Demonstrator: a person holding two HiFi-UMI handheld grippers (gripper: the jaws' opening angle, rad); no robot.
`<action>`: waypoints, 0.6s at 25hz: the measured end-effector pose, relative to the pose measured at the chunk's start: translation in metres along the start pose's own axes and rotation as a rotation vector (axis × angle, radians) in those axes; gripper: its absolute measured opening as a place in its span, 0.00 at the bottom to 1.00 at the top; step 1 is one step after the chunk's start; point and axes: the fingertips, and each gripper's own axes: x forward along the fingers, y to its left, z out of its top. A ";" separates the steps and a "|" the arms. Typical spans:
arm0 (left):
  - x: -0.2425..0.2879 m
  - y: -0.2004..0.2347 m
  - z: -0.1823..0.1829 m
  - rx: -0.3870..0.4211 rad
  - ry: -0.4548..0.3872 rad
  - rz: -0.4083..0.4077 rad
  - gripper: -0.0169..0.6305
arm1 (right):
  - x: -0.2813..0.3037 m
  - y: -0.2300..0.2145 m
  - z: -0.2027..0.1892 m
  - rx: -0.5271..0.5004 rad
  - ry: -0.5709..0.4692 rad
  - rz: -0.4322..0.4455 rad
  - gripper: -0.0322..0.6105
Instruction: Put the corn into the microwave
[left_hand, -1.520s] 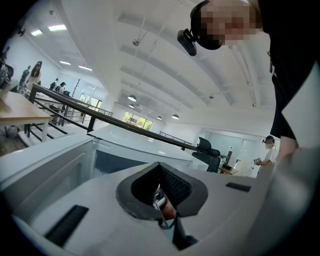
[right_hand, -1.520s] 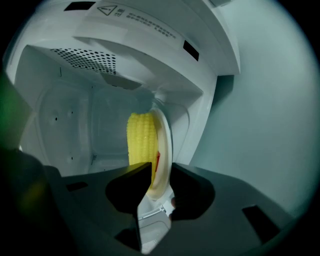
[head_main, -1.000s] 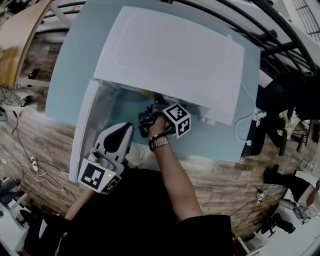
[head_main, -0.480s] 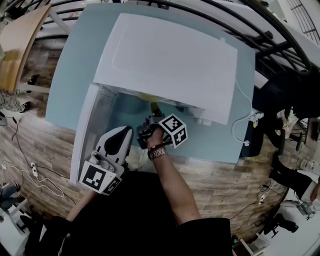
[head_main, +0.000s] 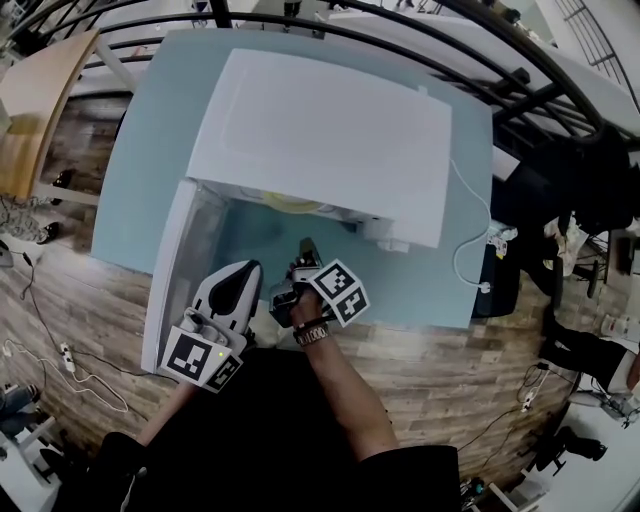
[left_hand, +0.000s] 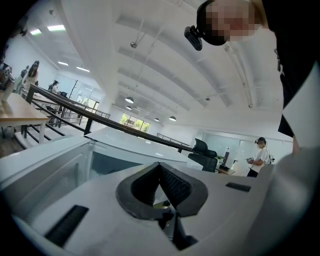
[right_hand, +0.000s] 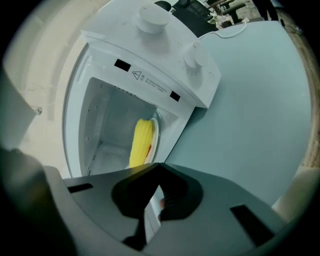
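The yellow corn (right_hand: 141, 142) lies inside the white microwave (head_main: 320, 130), on a pale plate (right_hand: 154, 135) in its cavity; in the head view only a yellow sliver (head_main: 290, 204) shows under the top edge. My right gripper (head_main: 305, 247) hangs in front of the open cavity, drawn back from it. Its jaws have just been closing and now stand shut (right_hand: 159, 169) with nothing between them. My left gripper (head_main: 238, 282) stays low beside the open door (head_main: 178, 260), its jaws (left_hand: 160, 166) together and empty.
The microwave stands on a teal table (head_main: 445, 275). Its door swings out to the left. Two round knobs (right_hand: 192, 55) sit on the control panel. A white cable (head_main: 462, 262) runs off the right side. Black railings (head_main: 520, 95) lie beyond.
The right gripper has pulled back out of the microwave's mouth toward me. The corn stays inside. The left gripper has kept its place.
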 end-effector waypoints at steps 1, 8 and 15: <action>0.000 0.000 0.000 0.000 0.000 -0.001 0.03 | -0.004 0.001 -0.001 -0.012 0.002 0.004 0.07; 0.003 -0.002 0.005 0.010 -0.006 -0.016 0.03 | -0.035 0.013 -0.001 -0.124 0.002 0.026 0.07; 0.005 -0.003 0.009 0.014 -0.010 -0.024 0.03 | -0.068 0.047 0.007 -0.337 -0.051 0.075 0.06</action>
